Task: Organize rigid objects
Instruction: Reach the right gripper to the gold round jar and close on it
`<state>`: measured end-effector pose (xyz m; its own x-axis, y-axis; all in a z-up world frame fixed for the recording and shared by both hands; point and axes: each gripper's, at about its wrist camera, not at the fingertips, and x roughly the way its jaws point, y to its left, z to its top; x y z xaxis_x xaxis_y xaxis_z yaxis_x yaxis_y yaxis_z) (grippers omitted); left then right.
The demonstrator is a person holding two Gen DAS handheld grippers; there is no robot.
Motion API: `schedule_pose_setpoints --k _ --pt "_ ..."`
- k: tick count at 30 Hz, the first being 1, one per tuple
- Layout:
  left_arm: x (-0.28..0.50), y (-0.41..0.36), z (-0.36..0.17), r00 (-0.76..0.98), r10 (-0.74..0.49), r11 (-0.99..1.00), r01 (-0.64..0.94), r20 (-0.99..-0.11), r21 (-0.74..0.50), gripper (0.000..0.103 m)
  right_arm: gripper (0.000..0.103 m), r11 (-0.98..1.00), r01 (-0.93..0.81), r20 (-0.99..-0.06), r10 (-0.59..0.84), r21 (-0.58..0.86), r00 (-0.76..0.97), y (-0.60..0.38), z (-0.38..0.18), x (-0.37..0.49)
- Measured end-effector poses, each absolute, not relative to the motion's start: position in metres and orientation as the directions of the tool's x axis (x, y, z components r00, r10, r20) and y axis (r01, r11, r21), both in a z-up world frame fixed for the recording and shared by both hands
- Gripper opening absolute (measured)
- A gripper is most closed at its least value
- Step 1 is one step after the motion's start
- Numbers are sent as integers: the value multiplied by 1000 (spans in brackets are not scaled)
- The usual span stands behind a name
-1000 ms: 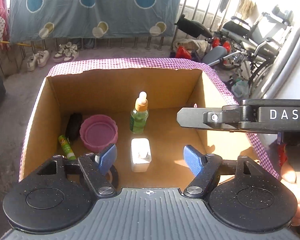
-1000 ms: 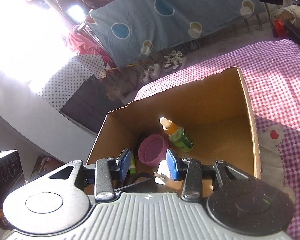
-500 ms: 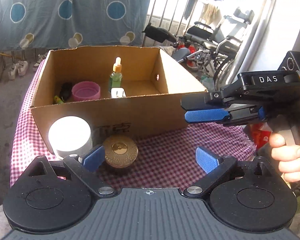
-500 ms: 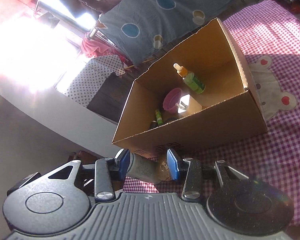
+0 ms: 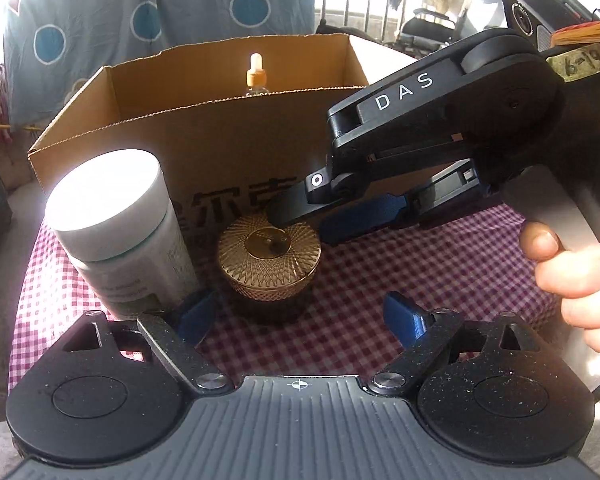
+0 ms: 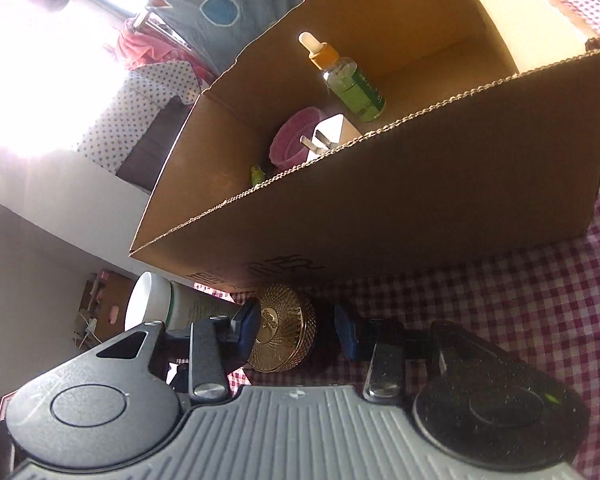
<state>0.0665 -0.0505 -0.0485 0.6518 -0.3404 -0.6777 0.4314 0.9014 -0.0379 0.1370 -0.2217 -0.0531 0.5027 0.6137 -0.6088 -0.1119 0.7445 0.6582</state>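
Left wrist view showed a cardboard box [image 5: 236,148] standing on the checked cloth [image 5: 440,272] over the surface, at 12 o'clock. A white-capped bottle [image 5: 116,224] stood upright at 10 o'clock, just beside a gold-lidded jar [image 5: 269,256] in front of the box wall. The left gripper [image 5: 300,316] hung with fingers spread wide, the jar ahead between them, untouched. The right gripper [image 5: 312,220] reached in from 2 o'clock, its fingers [image 5: 364,214] parted either side of the jar's lid; contact could not be told. Right wrist view placed the jar [image 6: 282,328] between that gripper's fingers. Inside the box stood a green dropper bottle [image 6: 352,84], a pink bowl [image 6: 294,140] and a white plug [image 6: 332,132].
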Motion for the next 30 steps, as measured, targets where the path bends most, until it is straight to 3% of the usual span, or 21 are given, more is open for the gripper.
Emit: schedule_pose_setpoints --k 11,26,30 --pt "68 -55 -55 643 -359 900 431 -677 -68 86 44 736 -148 -607 640 661 472 -218 -61 146" --pt "57 -114 -46 508 -514 785 603 -691 -140 85 44 719 37 -592 541 694 598 -302 -64 82" --pt "56 -123 -44 516 -490 792 601 -702 -111 78 45 693 67 -576 537 718 616 -315 -65 69"
